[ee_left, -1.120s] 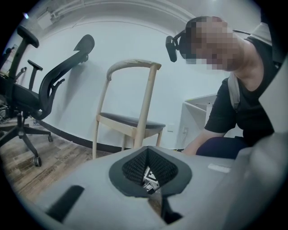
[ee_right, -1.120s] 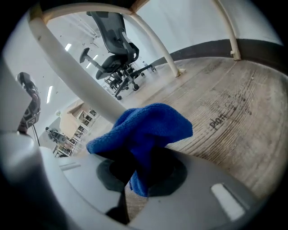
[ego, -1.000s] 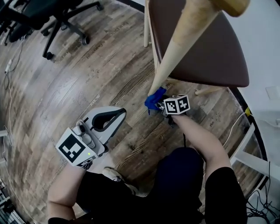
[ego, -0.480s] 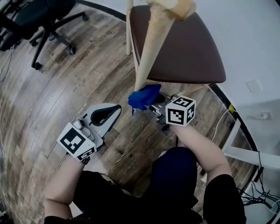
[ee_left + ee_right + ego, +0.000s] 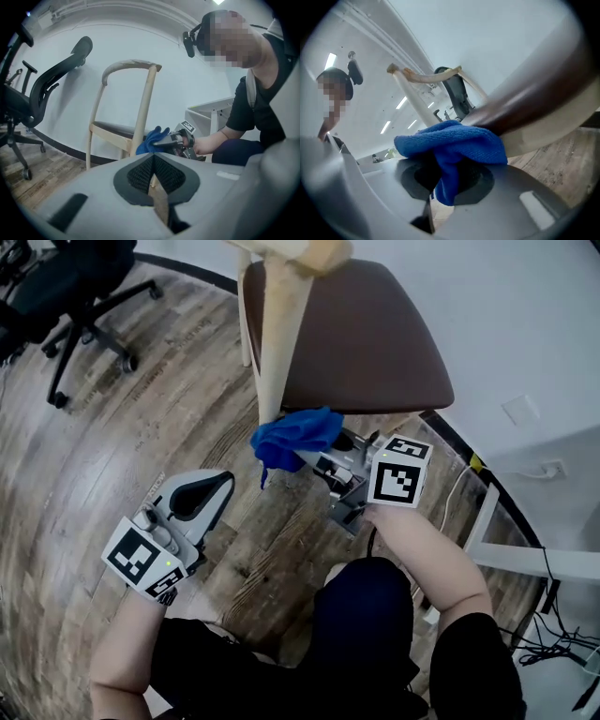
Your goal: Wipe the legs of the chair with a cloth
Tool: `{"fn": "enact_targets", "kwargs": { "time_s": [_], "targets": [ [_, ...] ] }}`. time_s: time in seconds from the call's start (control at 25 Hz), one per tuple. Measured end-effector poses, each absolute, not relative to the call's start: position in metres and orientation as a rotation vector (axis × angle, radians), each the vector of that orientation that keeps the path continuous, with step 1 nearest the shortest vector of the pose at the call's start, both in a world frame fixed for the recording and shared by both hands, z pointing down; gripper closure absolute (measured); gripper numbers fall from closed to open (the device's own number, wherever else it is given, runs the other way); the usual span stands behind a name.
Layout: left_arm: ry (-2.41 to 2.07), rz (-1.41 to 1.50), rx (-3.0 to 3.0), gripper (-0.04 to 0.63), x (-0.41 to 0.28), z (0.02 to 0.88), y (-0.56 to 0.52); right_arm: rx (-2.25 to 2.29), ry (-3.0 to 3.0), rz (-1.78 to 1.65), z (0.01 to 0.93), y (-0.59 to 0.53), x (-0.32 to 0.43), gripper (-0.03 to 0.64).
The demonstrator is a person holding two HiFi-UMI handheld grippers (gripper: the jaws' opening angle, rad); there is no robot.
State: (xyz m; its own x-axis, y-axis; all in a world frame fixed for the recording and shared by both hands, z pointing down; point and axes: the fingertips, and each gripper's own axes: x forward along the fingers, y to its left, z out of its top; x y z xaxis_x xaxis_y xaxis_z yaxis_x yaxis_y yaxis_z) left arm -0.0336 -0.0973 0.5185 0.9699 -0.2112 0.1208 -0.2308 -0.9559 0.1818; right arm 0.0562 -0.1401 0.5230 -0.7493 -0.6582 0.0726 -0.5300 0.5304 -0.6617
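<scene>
Holding the blue cloth [image 5: 298, 432] against the chair leg [image 5: 278, 352], my right tongs [image 5: 314, 460] clamp it; my left tongs [image 5: 214, 491] (closed, empty) hang near that leg.

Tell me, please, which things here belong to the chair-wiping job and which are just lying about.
In the job:
- blue cloth, pinched in the right claw
- wooden chair leg, which the cloth is held against

Just about:
- black office chair
- white frame
- floor cables
- left claw, shut, empty, away from the chair
</scene>
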Motion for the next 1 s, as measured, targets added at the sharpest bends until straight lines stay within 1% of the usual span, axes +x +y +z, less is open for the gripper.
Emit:
{"fn": "enact_targets", "kwargs": {
  "time_s": [0.2,0.64,0.76,1.0],
  "targets": [
    [-0.311,0.147,2.933,0.598,-0.026,0.517,-0.092,-1.212,2.555,-0.975,0.524,-0.128,0.122,0.551],
    [-0.28,0.163,2.933,0.597,-0.008,0.523,-0.092,-1.8,2.269,-0.94,0.535,-0.1,0.309,0.551],
    [-0.286,0.175,2.925,0.597,-0.007,0.526,-0.095,-1.843,2.236,-0.949,0.536,-0.099,0.33,0.551],
    [-0.286,0.19,2.911,0.597,-0.002,0.532,-0.097,-1.819,2.246,-0.958,0.542,-0.102,0.334,0.551]
  ]
}}
